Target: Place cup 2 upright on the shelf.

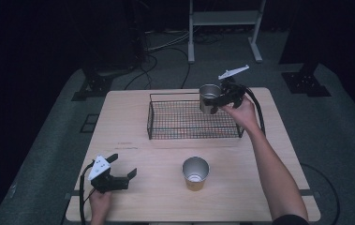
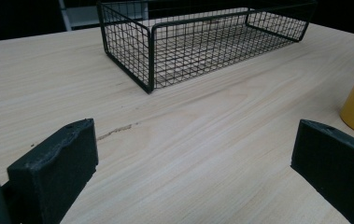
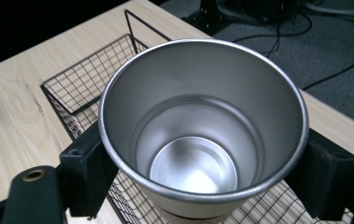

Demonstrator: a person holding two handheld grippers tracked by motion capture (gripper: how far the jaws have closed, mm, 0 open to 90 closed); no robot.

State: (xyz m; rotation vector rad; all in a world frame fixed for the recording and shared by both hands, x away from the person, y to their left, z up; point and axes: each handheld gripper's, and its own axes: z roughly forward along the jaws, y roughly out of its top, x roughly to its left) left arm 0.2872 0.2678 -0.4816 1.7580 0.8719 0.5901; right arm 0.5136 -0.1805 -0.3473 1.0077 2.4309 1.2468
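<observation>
While we hold one cup above the basket, these lines run from the near edge outward.

left gripper [image 1: 122,171]: at seven o'clock on the table [image 1: 128,126], it rests near the edge with its jaws spread wide and nothing between them; in the left gripper view bare wood lies between the two black pads.

yellow cup [image 1: 195,173]: at six o'clock, upright on the wood, untouched; we judge it is left to do. Silvery metal inside, a yellow outer wall, tapered toward the base.

progress: by our reading about half done at best, with one cup in the air, one waiting and no cup in the basket so far.

wire basket [image 1: 156,127]: at twelve o'clock, a shallow rectangle of thin black mesh with a stouter rod rim.

steel cup [image 3: 202,126]: at one o'clock, hanging over the right end of the basket; brushed, dull-shining metal, round, stepped narrower toward the bottom.

right gripper [image 1: 222,97]: clenched on the steel cup, a black pad pressing each side of the wall just under the rim.
</observation>
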